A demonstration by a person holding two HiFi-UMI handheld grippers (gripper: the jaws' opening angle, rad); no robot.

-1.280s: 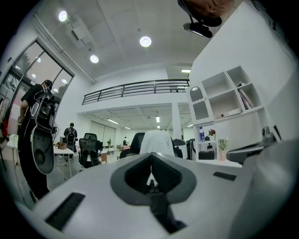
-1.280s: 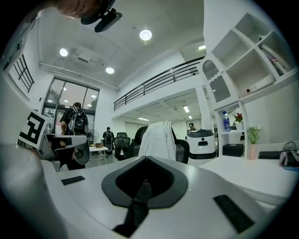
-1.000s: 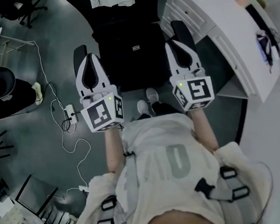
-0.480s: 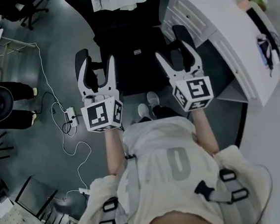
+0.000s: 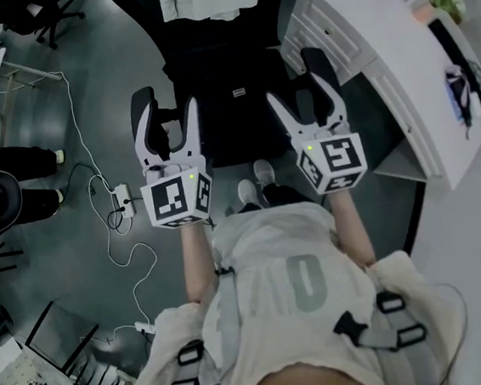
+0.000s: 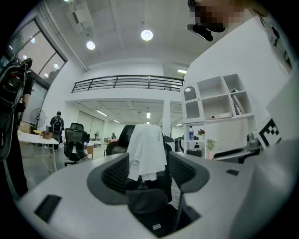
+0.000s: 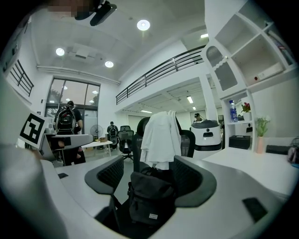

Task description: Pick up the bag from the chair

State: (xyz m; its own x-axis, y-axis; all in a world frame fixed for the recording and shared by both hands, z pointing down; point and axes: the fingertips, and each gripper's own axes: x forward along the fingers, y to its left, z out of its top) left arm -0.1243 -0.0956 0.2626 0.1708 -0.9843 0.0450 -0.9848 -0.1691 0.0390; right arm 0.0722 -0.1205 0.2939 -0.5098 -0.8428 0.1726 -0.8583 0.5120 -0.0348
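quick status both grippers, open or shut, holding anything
left gripper: open, jaws just opened, holding nothing.
right gripper: open, jaws just opened, holding nothing; black bag shows ahead between the jaws, not gripped.

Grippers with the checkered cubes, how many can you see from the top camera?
2. The left gripper sits left of the black bag on the chair, the right gripper right of it. Both have just opened their jaws, with nothing between them. None look hidden.
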